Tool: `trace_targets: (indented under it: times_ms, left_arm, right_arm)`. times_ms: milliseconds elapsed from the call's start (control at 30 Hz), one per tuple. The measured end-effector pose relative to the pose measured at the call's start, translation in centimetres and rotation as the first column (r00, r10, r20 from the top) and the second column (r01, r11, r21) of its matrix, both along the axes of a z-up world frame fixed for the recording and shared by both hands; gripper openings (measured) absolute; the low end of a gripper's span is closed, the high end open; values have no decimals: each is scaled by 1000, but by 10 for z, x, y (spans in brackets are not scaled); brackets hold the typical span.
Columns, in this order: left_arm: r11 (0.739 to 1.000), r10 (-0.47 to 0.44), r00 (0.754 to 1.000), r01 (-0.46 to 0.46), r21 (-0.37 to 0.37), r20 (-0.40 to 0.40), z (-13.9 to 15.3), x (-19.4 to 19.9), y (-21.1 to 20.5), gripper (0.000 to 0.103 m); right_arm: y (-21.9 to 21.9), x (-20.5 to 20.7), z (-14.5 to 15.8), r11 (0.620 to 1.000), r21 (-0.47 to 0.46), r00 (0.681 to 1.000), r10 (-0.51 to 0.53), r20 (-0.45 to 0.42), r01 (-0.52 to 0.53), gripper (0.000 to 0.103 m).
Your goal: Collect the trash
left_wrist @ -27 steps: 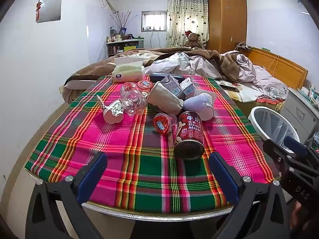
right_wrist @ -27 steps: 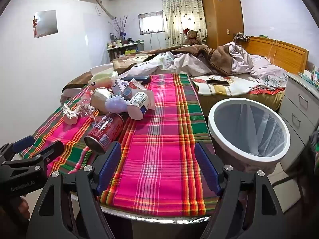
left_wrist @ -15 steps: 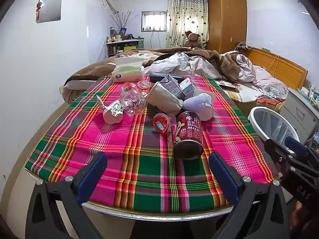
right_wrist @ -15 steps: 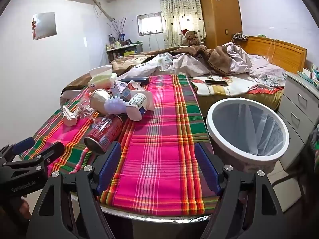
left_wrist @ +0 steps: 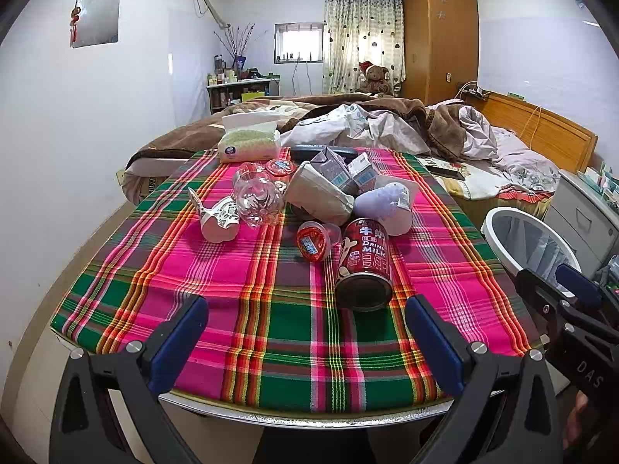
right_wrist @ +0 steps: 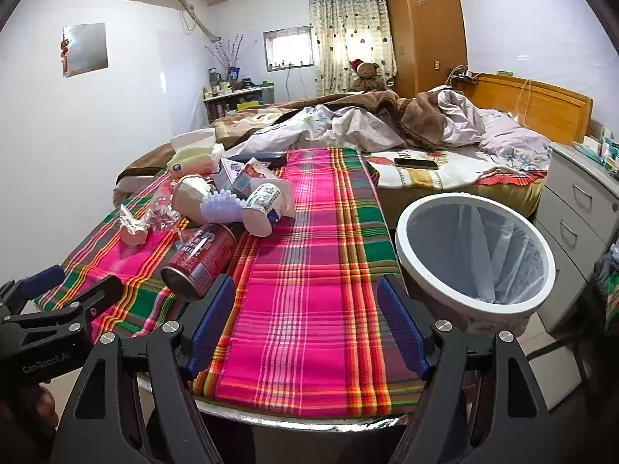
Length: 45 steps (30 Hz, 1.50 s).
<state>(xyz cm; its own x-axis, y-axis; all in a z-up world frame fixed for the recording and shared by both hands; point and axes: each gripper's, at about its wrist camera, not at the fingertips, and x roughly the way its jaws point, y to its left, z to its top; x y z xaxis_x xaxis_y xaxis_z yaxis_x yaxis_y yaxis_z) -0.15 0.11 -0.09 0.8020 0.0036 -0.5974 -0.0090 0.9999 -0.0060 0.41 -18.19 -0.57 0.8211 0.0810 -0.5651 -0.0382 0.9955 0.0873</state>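
Both my grippers' blue fingers (left_wrist: 182,334) gape wide, empty, at the table's near edge (left_wrist: 309,419); trash pile (left_wrist: 321,197) overlaps, back items half hidden.

- In the right wrist view, the white trash bin (right_wrist: 475,255) at the right of the frame sits slightly further left and lower than before, and looks a little larger.
- In that view the red milk can (right_wrist: 201,261) at lower left lies closer to the left blue finger pad (right_wrist: 211,324).
- The left wrist view shows no visible change.
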Motion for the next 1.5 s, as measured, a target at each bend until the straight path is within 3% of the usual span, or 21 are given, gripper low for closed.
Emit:
trace_targets:
  times_ms: [1500]
  left_arm:
    - [1000,4,1000,-4,-1,-2,2,1,-1,102]
  right_arm:
    - [0,-2,2,1000,-12,1000,-5,11,5,77]
